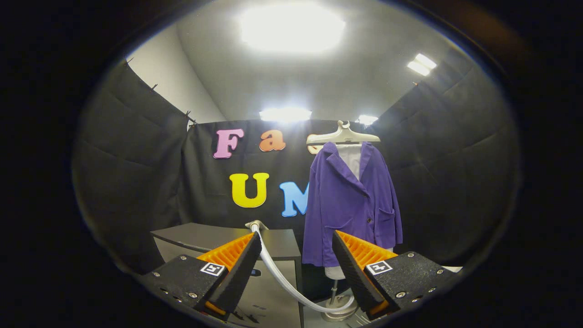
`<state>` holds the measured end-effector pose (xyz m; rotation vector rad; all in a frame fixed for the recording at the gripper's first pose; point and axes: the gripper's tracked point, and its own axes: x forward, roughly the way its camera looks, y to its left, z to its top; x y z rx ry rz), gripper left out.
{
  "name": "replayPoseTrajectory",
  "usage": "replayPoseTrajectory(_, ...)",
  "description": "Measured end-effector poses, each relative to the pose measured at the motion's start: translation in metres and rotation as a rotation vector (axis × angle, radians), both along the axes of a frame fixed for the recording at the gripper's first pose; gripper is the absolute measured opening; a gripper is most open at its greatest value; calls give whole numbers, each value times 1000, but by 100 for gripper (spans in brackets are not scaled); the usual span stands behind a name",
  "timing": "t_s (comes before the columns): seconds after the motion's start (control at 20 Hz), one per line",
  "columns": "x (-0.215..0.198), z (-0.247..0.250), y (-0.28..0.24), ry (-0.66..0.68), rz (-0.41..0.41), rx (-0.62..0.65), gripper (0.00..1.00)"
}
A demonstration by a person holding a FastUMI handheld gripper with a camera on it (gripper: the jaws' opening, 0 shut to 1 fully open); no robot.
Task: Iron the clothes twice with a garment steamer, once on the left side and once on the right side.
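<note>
- The gripper (296, 259) has its jaws spread wide with nothing between them; it hovers short of everything, which reads as an approach before any grasp.
- The purple jacket (350, 205) is the landmark: it hangs on a pale hanger (342, 135) over a white dress form (351, 157), beyond the jaws and nearer the right-hand finger. Hung this way its front faces the gripper and falls straight, so each side can be steamed from top to hem.
- The jacket looks like soft, thin cloth, with open lapels, a patch pocket low on one side and light creasing near the hem.
- Below the jacket, the form's pole drops to a round base (339, 313) on the floor.
- Beside the jacket stands a dark worktop (214, 237); a pale hose (282, 278) curves from a fitting at its near edge down towards the base. I take it for the steamer's hose, though the steamer head itself cannot be made out.
- By my judgement the task has not yet started: the steamer must be picked up first.
</note>
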<state>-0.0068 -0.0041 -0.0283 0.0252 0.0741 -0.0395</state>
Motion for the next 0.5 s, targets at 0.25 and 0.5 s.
replayPoseTrajectory(0.25,1,1,0,3,-1,-3,96)
replayPoseTrajectory(0.5,2,-1,4,9,2,-1,96)
